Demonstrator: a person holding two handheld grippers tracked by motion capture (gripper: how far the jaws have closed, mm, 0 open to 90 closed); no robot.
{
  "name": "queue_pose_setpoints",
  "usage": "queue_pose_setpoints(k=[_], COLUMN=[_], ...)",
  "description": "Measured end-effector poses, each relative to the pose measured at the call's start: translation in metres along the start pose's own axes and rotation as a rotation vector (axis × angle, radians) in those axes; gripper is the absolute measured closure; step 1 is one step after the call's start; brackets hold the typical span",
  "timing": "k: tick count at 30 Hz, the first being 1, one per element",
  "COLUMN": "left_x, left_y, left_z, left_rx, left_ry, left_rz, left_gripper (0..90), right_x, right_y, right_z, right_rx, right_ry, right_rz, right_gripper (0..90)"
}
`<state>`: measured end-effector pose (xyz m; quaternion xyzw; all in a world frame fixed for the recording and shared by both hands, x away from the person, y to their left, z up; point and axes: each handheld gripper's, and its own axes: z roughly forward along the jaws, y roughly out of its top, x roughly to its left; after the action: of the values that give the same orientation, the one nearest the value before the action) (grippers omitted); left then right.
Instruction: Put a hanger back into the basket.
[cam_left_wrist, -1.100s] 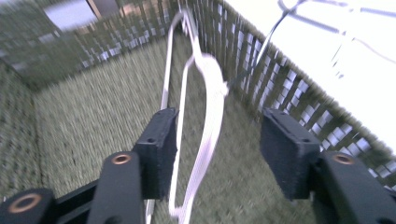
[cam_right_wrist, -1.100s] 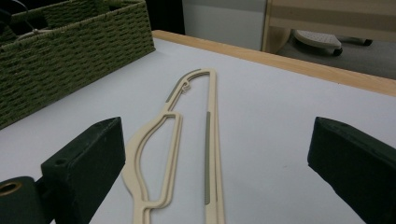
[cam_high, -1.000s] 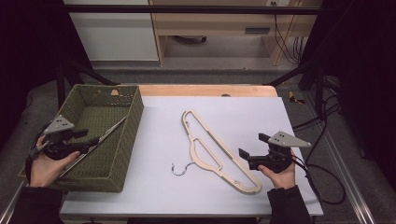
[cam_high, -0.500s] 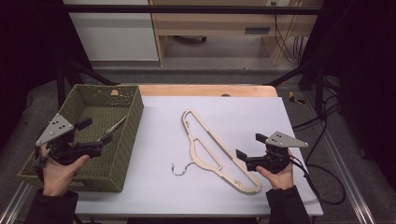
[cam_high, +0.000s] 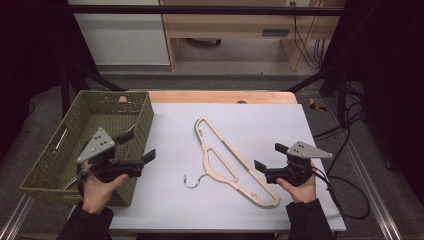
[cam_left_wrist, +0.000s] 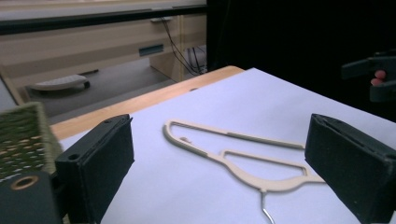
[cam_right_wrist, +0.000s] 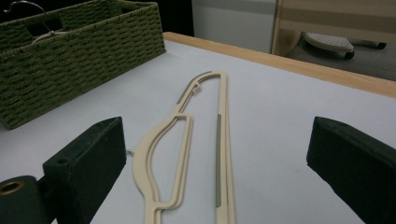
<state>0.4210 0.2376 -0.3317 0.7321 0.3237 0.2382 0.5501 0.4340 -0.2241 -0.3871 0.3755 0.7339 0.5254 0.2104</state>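
A cream plastic hanger (cam_high: 265, 197) with a metal hook lies flat on the white tabletop (cam_high: 260, 120); it also lies ahead of the jaws in the left gripper view (cam_left_wrist: 243, 156) and the right gripper view (cam_right_wrist: 222, 93). My left gripper (cam_high: 140, 145) hovers over the right wall of the green woven basket (cam_high: 142, 120). Its jaws have just been opening and stand open with nothing between them (cam_left_wrist: 222, 135). My right gripper (cam_high: 269, 156) is open and empty just right of the hanger's lower end (cam_right_wrist: 217, 140). A thin hanger (cam_high: 62, 137) rests inside the basket.
The basket (cam_right_wrist: 70, 60) fills the table's left end. A wooden strip (cam_high: 220, 96) edges the far side of the table. Cables (cam_high: 345, 185) trail off the right side. Cabinets and a desk stand beyond the table.
The left gripper let go of the thin hanger in the basket, opened its jaws, and moved right to the basket's right wall. The right gripper has stayed put.
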Motion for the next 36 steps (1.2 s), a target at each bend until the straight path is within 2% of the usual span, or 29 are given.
queue_pose_setpoints(k=[2, 9, 14, 21, 24, 25, 33, 36], left_x=[-0.006, -0.024, -0.032, -0.041, -0.045, -0.047, -0.052, -0.054], left_y=[-0.004, -0.012, -0.018, -0.029, -0.035, -0.039, -0.053, -0.06], left_z=[0.01, 0.041, 0.06, 0.087, 0.098, 0.104, 0.12, 0.126], left_rx=[0.018, 0.074, 0.104, 0.166, 0.196, 0.22, 0.271, 0.294], left_ry=[-0.016, -0.067, -0.097, -0.118, -0.122, -0.12, -0.128, -0.136], left_rz=[0.002, 0.033, 0.029, 0.028, 0.038, 0.051, 0.05, 0.055], left_gripper=[7.7, 7.7, 8.4, 9.3, 9.6, 9.6, 11.2, 14.3], right_x=[0.0, 0.0, -0.001, -0.001, -0.001, -0.001, 0.0, 0.0], right_y=[-0.001, -0.002, -0.002, -0.003, -0.003, -0.004, -0.005, -0.006], right_z=[0.0, -0.003, -0.006, -0.004, -0.005, -0.004, -0.003, -0.001], right_rx=[0.007, -0.001, -0.007, -0.001, -0.003, -0.004, 0.0, 0.004], right_ry=[0.011, -0.002, -0.007, -0.006, -0.001, -0.003, 0.004, 0.007], right_rz=[-0.002, -0.004, 0.004, -0.001, -0.001, 0.004, 0.0, -0.008], right_gripper=[5.9, 5.1, 5.0, 5.3, 5.3, 5.3, 5.4, 5.5])
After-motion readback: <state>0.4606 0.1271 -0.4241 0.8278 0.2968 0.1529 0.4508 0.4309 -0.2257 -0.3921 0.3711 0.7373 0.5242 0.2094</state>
